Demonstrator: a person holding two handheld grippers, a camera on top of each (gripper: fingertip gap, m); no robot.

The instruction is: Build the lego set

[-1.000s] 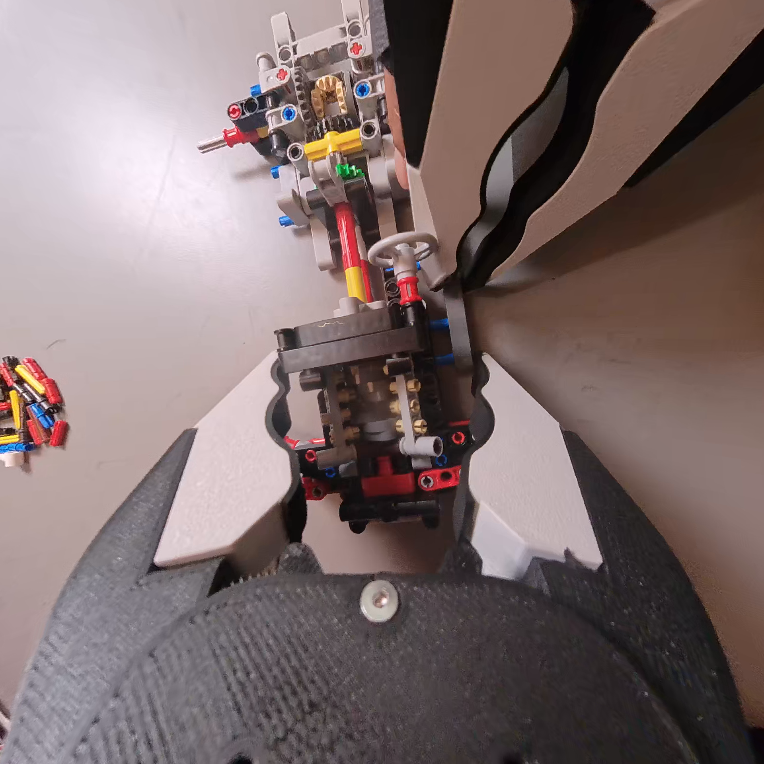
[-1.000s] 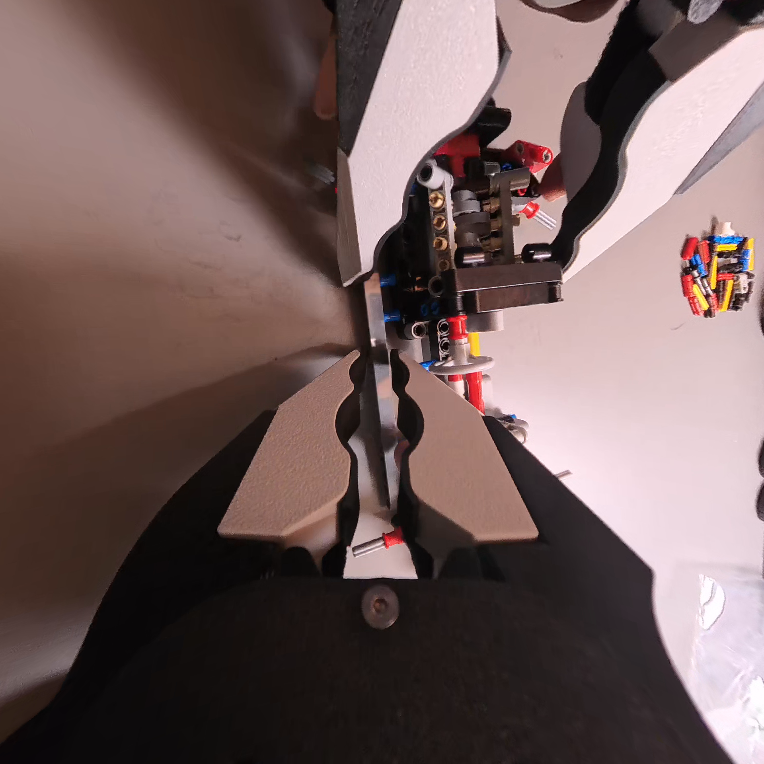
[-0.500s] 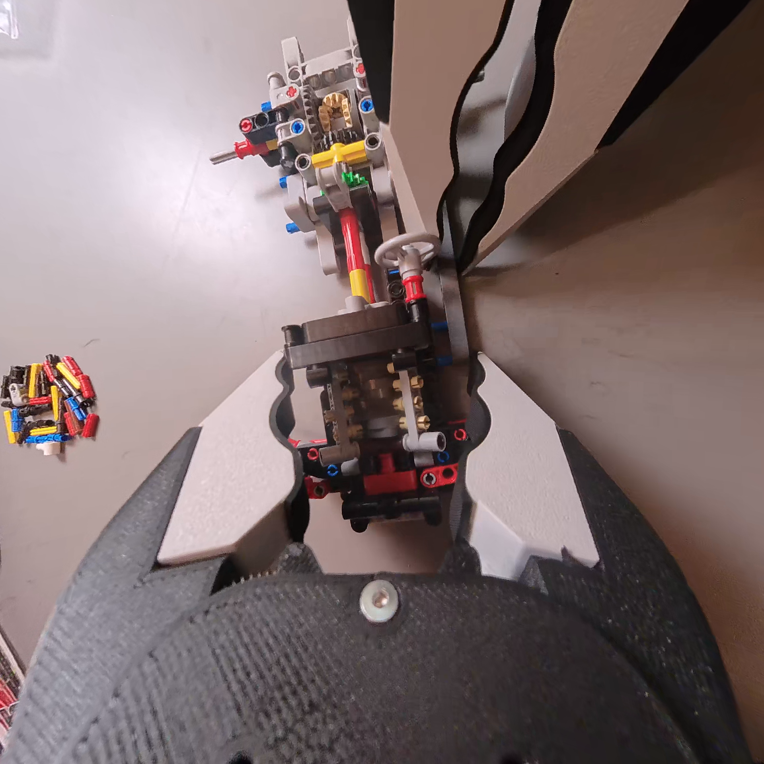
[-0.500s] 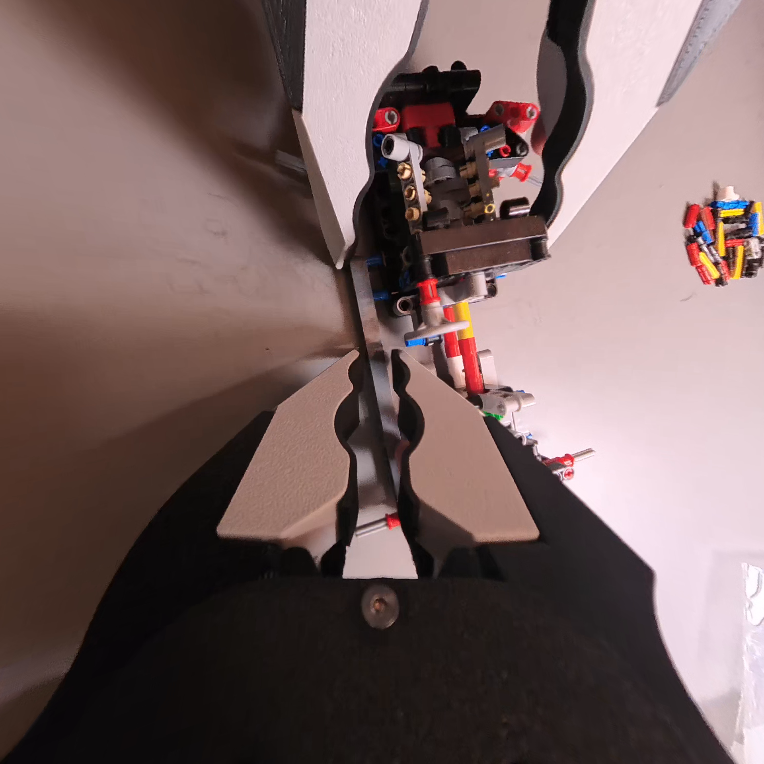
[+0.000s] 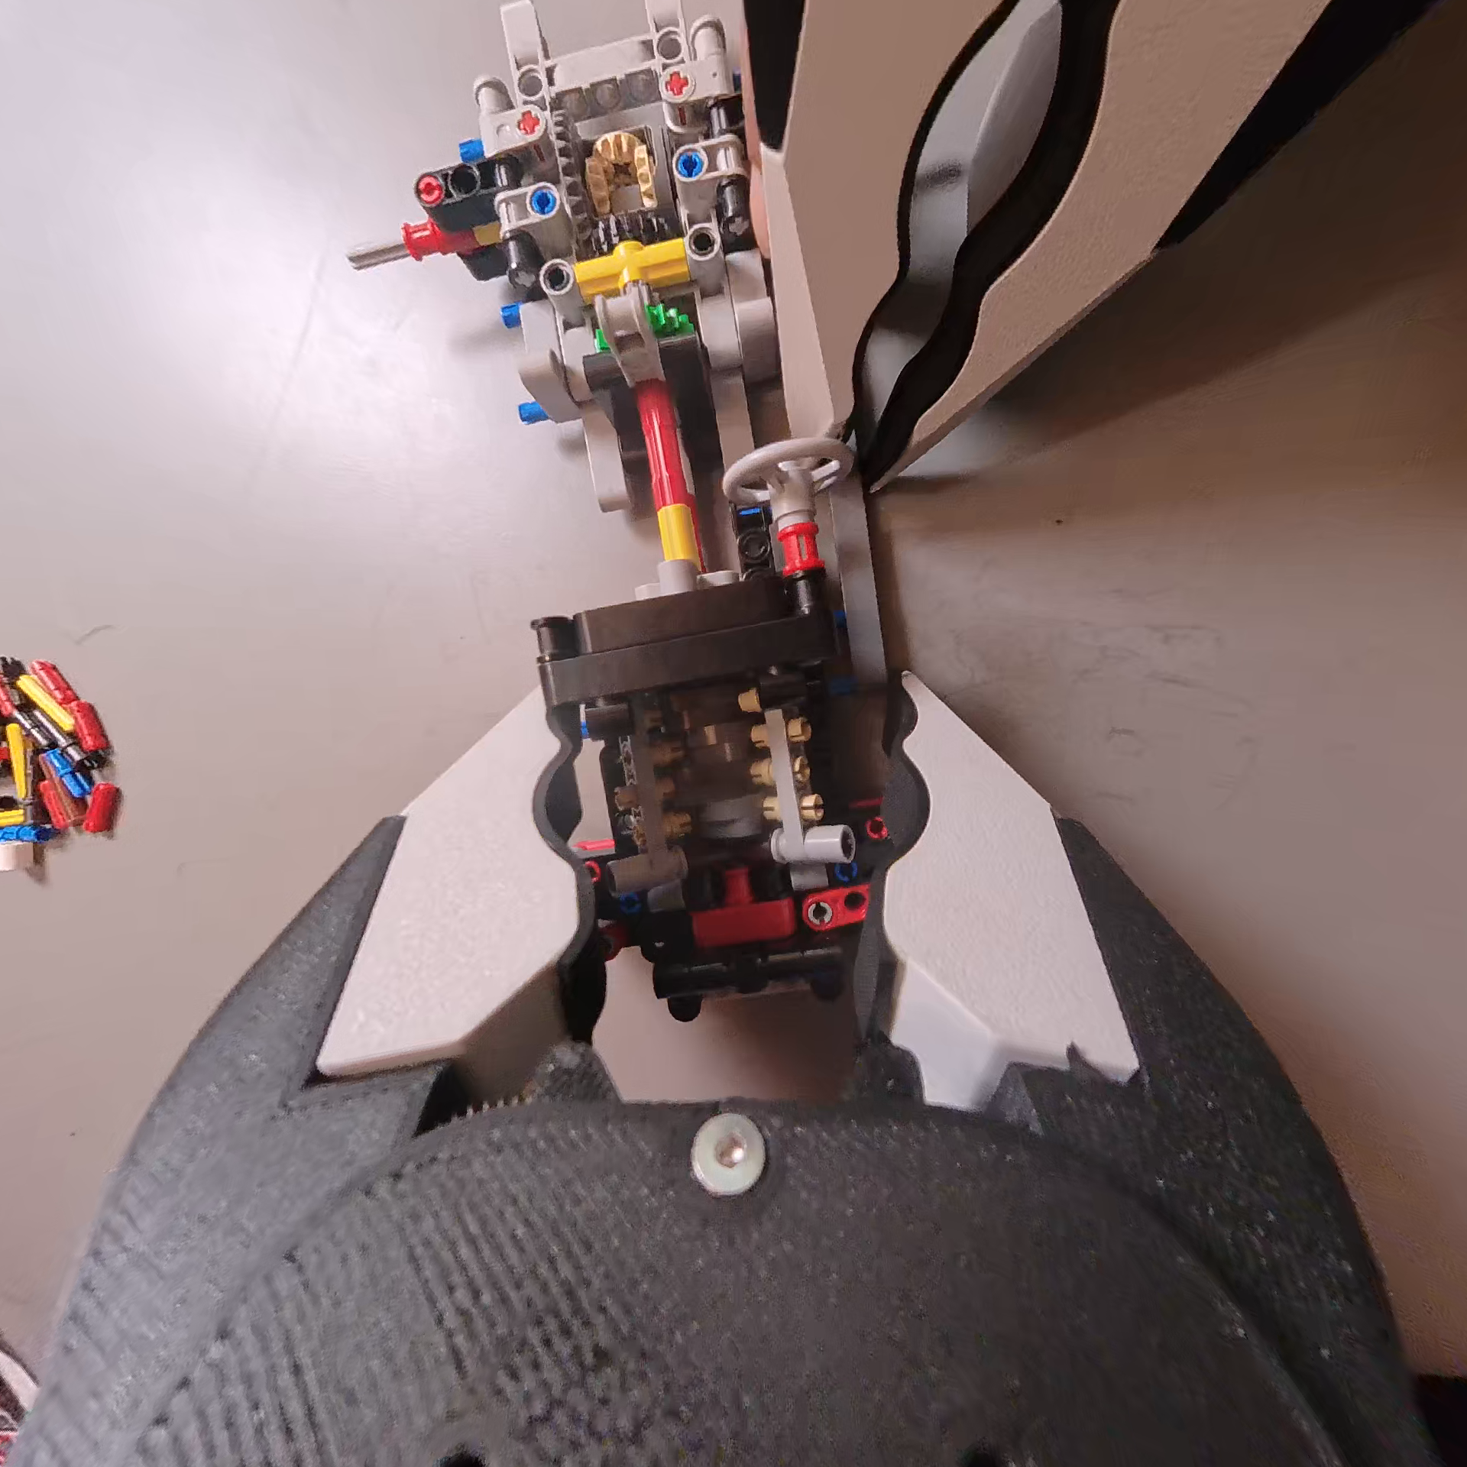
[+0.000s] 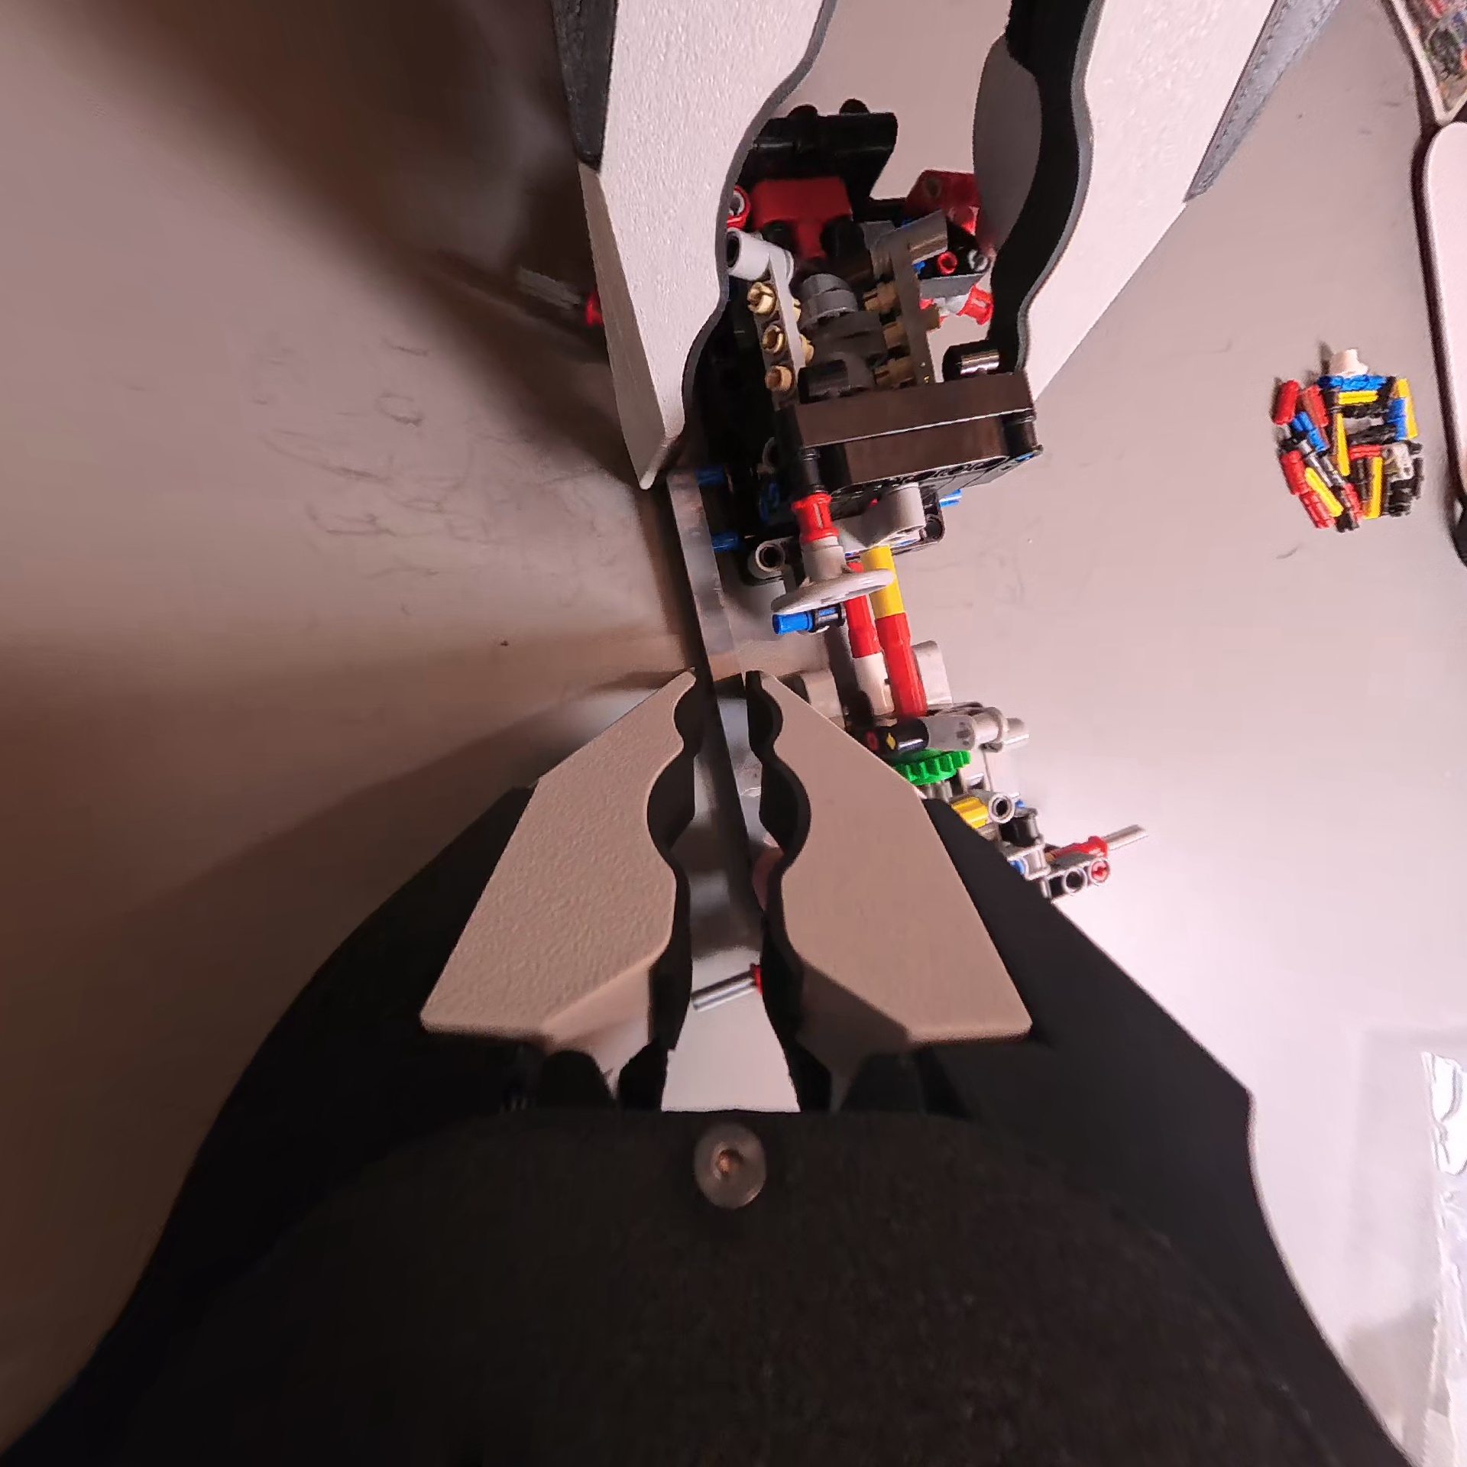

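Your left gripper (image 5: pixel 734 802) clamps the studded engine end of the Technic chassis (image 5: pixel 635 333) on the table (image 5: pixel 238 476). Right gripper (image 6: pixel 722 762) pinches its flat grey side panel (image 6: pixel 702 571).

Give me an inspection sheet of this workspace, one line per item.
Surface: pale table, scuffed near the model.
Job's things: lego chassis lying on the table; flat grey panel along its side.
Clutter: pile of loose pins apart from the model; clear plastic bag at the edge.
Grippers: left gripper clamps the chassis's engine end; right gripper shut on the grey panel.
Cables: nothing seen.
Surroundings: nothing seen beyond the table.
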